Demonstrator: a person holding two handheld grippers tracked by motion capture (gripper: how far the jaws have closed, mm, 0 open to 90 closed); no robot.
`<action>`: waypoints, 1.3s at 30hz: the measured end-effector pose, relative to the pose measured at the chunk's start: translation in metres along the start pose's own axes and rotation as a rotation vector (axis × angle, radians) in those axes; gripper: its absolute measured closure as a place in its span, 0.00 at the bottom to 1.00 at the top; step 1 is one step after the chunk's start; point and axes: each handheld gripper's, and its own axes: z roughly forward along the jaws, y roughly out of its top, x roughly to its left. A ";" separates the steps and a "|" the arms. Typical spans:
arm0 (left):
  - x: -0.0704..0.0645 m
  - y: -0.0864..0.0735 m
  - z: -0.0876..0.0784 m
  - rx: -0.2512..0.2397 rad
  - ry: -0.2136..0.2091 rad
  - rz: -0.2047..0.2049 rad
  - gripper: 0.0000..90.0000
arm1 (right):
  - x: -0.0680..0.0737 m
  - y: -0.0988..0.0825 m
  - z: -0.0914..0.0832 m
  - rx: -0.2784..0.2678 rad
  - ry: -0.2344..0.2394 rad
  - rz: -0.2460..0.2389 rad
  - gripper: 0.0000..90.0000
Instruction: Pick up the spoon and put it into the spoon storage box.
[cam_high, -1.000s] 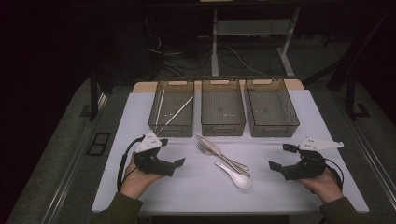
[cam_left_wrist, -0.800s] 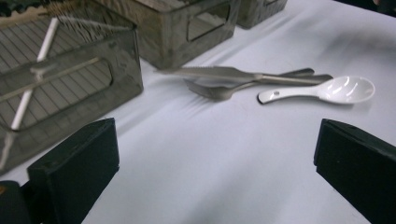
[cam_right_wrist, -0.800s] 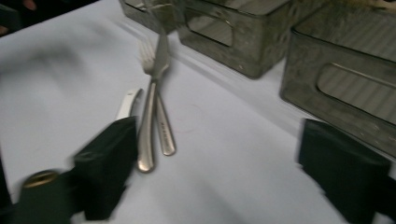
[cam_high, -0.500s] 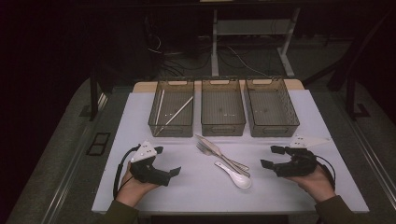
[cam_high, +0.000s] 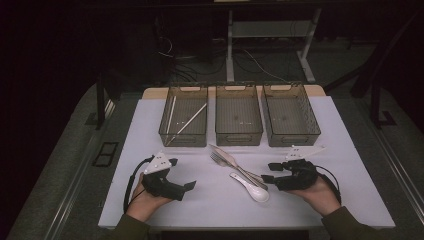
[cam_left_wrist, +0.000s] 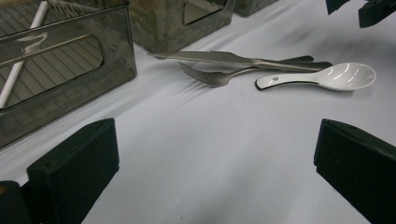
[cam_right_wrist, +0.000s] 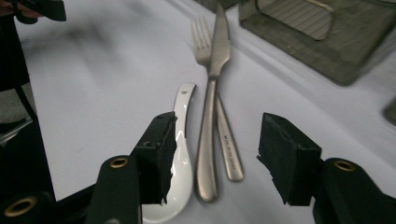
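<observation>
Right gripper (cam_right_wrist: 212, 161) is hovering low, jaws spread and bracketing the handle ends of the knife (cam_right_wrist: 211, 116) and fork (cam_right_wrist: 219, 126), holding nothing. Left gripper (cam_high: 187, 187) is idling near the table's (cam_high: 320, 200) front-left edge, jaws also spread and empty. Cutlery is lying mid-table, just in front of the three bins (cam_high: 239, 121); white spoon (cam_right_wrist: 175, 163) is lying just beside the knife. The far-left bin is holding white sticks (cam_high: 187, 121). The steel pieces are likely handling stiff, thin and slippery; pinching across a handle seems best. The spoon is looking glossy and chip-prone, so its handle suits a gentle grip.
</observation>
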 end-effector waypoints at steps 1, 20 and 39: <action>0.000 0.000 0.000 0.000 -0.002 0.001 0.00 | 0.001 0.001 0.003 0.010 0.006 -0.002 0.53; 0.000 -0.001 0.003 0.014 -0.027 0.015 0.00 | 0.018 0.013 0.052 0.131 0.049 -0.060 0.68; -0.002 -0.001 0.004 0.018 -0.037 0.016 0.00 | 0.019 0.006 0.070 0.207 0.073 -0.084 0.75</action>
